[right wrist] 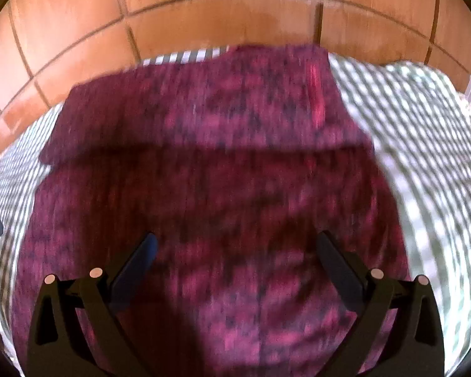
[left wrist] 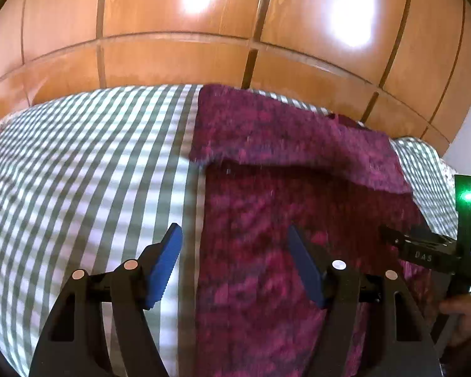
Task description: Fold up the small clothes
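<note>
A magenta knitted garment (left wrist: 267, 188) lies on a bed with a green and white checked cover (left wrist: 78, 172). Its far part is folded over toward me, and the fold's edge runs across the middle. My left gripper (left wrist: 235, 235) is open over the garment's left edge, with nothing between its blue pads (left wrist: 165, 264). At the right edge of the left wrist view the right gripper's body with a green light (left wrist: 464, 198) shows, held by a hand. In the right wrist view the same garment (right wrist: 219, 172) fills the frame, and my right gripper (right wrist: 235, 245) stands wide open above it, holding nothing.
A wooden wardrobe with panelled doors (left wrist: 204, 31) stands right behind the bed. The checked cover (right wrist: 424, 157) shows bare on both sides of the garment. A white wall strip (left wrist: 468, 125) is at the far right.
</note>
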Demonstrator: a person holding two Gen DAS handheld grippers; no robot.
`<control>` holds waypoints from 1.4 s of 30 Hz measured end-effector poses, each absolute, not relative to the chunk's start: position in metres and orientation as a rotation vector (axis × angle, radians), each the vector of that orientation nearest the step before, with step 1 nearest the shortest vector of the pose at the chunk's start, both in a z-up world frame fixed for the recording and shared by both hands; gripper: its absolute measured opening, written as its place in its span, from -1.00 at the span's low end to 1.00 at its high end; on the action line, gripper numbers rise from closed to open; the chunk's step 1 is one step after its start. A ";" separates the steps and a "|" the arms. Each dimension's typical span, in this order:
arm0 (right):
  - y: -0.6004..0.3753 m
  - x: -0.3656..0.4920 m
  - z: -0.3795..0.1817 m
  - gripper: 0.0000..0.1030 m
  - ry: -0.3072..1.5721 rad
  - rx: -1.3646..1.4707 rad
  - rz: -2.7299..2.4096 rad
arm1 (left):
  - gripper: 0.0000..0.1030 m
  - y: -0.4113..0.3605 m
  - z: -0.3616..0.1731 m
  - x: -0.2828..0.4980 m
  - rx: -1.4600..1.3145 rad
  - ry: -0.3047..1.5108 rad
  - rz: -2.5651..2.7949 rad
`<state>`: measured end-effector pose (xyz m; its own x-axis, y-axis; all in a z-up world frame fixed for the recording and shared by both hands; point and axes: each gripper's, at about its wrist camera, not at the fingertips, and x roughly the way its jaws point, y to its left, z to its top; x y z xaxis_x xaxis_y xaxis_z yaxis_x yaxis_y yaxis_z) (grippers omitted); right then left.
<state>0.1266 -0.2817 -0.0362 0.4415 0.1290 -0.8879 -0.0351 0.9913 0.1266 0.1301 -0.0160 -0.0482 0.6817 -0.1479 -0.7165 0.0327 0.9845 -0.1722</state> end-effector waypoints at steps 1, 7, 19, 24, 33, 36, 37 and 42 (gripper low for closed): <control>-0.281 0.119 -0.036 0.96 1.110 0.091 0.107 | 0.33 -0.015 -0.051 0.126 -0.149 0.824 -0.102; -0.279 0.088 -0.036 0.96 1.120 0.088 0.135 | 0.33 -0.009 -0.061 0.109 -0.149 0.866 -0.110; -0.325 0.047 -0.011 0.96 1.088 0.183 0.184 | 0.33 0.010 -0.088 0.060 -0.211 1.061 -0.321; -0.365 0.019 -0.005 0.96 1.104 0.189 0.114 | 0.21 0.017 -0.087 0.032 -0.222 1.120 -0.458; -0.398 -0.046 -0.028 0.69 1.262 0.268 0.144 | -0.03 0.005 -0.098 0.002 -0.212 1.185 -0.548; -0.392 -0.058 -0.023 0.02 1.272 0.295 0.210 | -0.55 0.008 -0.096 0.003 -0.245 1.176 -0.559; -0.390 -0.059 -0.020 -0.27 1.272 0.303 0.226 | -0.60 0.011 -0.093 0.006 -0.275 1.170 -0.573; -0.389 -0.045 0.012 -0.57 1.182 0.414 0.330 | -0.69 0.027 -0.073 0.013 -0.415 1.100 -0.657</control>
